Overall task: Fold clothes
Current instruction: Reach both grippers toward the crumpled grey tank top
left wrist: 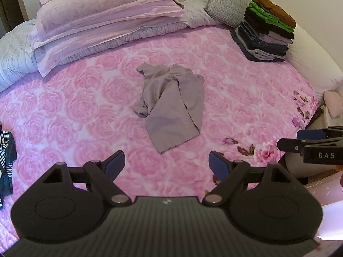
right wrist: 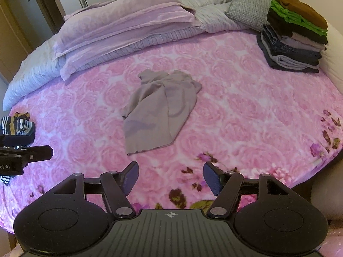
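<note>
A crumpled mauve-grey garment (left wrist: 170, 105) (right wrist: 158, 111) lies in the middle of the pink rose-patterned bed cover (left wrist: 85, 107) (right wrist: 246, 111). My left gripper (left wrist: 167, 162) hovers open over the bed's near edge, short of the garment, with nothing between its fingers. My right gripper (right wrist: 170, 176) is likewise open and empty, a little nearer than the garment's bottom hem. The right gripper also shows at the right edge of the left wrist view (left wrist: 300, 140), and the left gripper shows at the left edge of the right wrist view (right wrist: 27, 147).
A tall stack of folded clothes (left wrist: 268, 30) (right wrist: 295, 34) stands at the bed's far right. Lilac pillows and a folded quilt (left wrist: 103, 21) (right wrist: 120, 25) fill the far side. A striped garment (left wrist: 6, 154) (right wrist: 18, 125) lies at the left edge. A grey cushion (left wrist: 227, 6) leans behind.
</note>
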